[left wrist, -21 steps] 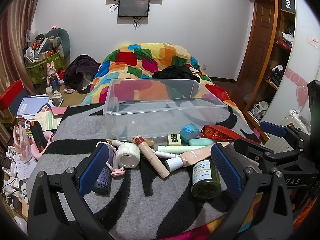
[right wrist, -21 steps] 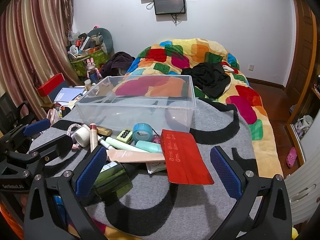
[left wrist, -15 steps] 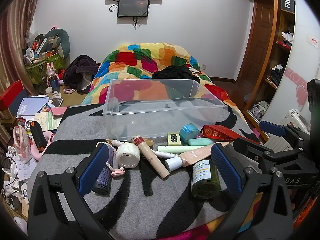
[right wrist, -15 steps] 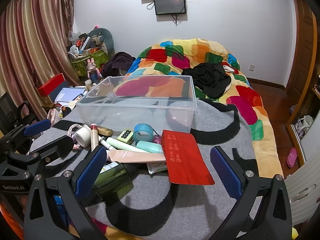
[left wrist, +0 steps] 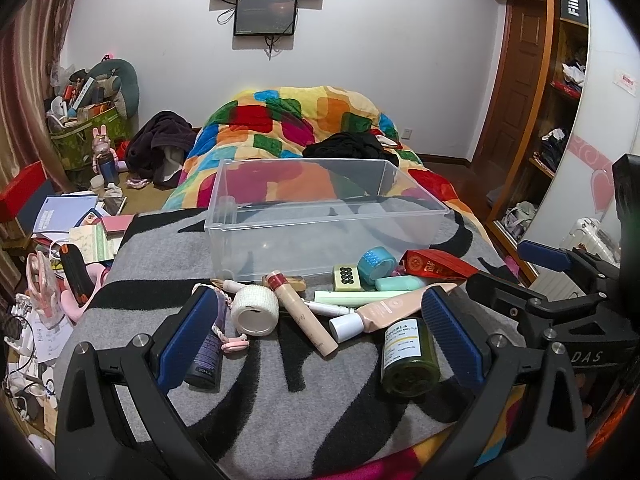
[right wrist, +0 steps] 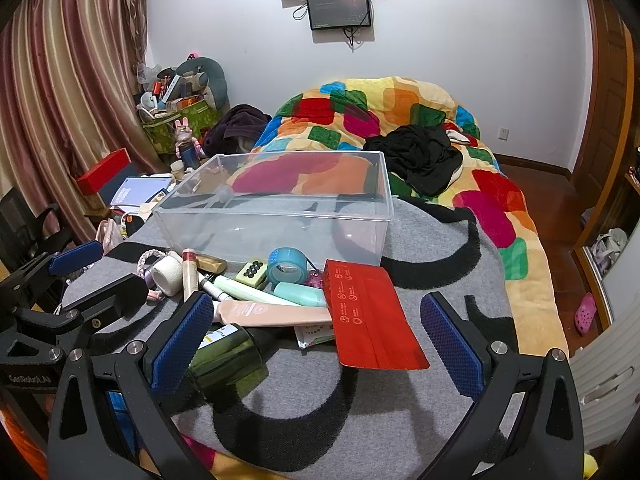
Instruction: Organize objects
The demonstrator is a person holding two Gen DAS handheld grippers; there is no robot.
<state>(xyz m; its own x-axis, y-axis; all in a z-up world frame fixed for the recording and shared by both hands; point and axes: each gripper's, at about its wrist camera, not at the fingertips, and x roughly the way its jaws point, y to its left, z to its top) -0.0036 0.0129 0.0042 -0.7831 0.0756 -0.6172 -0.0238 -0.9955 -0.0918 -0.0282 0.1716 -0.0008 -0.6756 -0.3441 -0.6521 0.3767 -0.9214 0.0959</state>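
Clutter of small toiletries sits in a heap on the grey-and-black blanket (left wrist: 256,412), just in front of the clear plastic bin (left wrist: 320,216), which stands empty toward the blanket's far edge.

Left wrist view: left gripper (left wrist: 320,336) hangs over the blanket's near edge, fingers spread wide, nothing btwn them gripped. Just beside its left pad lies a dark purple bottle (left wrist: 206,360); next to that a white tape roll (left wrist: 256,310). A beige stick w/ red band (left wrist: 304,312) lies diagonal across the middle. A peach tube w/ white cap (left wrist: 384,310) points left, and a green jar w/ white label (left wrist: 408,356) lies near the right pad. Closer to the bin: a teal tape roll (left wrist: 376,262), a pale green box w/ black dots (left wrist: 347,277), a red packet (left wrist: 436,266). The right gripper's black frame shows at the right edge.

Right wrist view: right gripper (right wrist: 318,340) also wide open, holding nothing. The red packet (right wrist: 372,316) lies flat btwn its pads' line of sight, toward the blanket's middle. The green jar (right wrist: 228,354) lies on its side just by the left pad, peach tube (right wrist: 276,314) above it. Teal roll (right wrist: 288,268) and dotted box (right wrist: 252,274) sit against the bin's (right wrist: 276,216) front wall. Left gripper (right wrist: 96,276) is visible at the left edge, open too.
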